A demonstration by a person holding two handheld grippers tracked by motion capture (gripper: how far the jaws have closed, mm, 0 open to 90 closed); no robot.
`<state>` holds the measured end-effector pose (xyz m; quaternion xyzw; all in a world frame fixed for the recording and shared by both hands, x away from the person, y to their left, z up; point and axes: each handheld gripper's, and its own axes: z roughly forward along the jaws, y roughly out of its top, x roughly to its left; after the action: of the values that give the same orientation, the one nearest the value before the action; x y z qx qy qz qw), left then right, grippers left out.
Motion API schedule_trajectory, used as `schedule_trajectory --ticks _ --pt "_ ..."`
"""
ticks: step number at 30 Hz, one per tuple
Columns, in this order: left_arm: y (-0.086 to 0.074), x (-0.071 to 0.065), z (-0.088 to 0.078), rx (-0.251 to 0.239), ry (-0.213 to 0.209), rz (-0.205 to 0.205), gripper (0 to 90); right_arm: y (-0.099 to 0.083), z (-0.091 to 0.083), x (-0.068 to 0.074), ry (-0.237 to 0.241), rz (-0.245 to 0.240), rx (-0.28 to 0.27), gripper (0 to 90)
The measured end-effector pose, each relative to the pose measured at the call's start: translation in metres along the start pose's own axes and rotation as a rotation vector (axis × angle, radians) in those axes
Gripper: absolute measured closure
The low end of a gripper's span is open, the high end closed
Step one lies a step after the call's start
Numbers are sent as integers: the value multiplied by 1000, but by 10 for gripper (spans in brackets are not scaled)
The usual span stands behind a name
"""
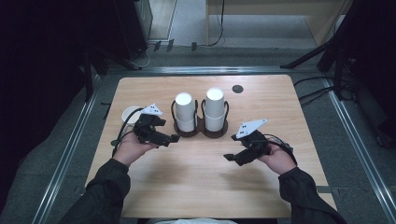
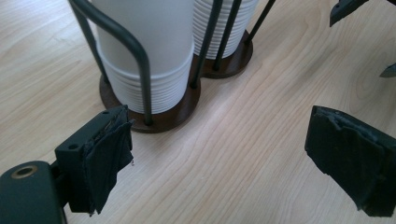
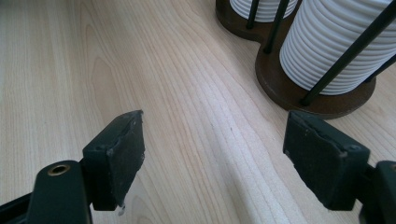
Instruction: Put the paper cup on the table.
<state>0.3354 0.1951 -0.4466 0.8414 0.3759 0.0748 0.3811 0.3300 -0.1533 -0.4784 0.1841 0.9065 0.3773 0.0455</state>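
Note:
A dark wooden two-slot cup holder [image 1: 201, 128] with black wire hoops stands mid-table. Each slot holds a stack of white paper cups, the left stack [image 1: 184, 111] and the right stack [image 1: 215, 108]. My left gripper [image 1: 169, 136] hovers just left of the holder, jaws pointing right. It is open with nothing in it [image 2: 229, 156], and the left stack [image 2: 149, 56] and holder base [image 2: 170, 112] lie just ahead of it. My right gripper [image 1: 233, 152] sits in front of the holder to the right, also open and holding nothing [image 3: 215, 158], near the right stack [image 3: 331, 46].
A single white cup [image 1: 130, 113] stands upright behind my left hand, near the table's left edge. A small black round grommet [image 1: 237, 88] sits at the back of the wooden table [image 1: 196, 186]. Dark stands and cables surround the table on the floor.

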Motion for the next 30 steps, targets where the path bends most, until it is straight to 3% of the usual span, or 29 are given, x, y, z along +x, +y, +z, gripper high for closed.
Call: schedule_trajectory --ticks 5,18,30 --pt "1 -9 6 5 15 17 78 0 1 1 2 -2 3 213" --pt "2 -38 28 32 -46 73 78 -1 2 2 5 -8 13 213" --pt "5 -48 45 49 -74 82 78 -5 4 8 5 -7 26 213"
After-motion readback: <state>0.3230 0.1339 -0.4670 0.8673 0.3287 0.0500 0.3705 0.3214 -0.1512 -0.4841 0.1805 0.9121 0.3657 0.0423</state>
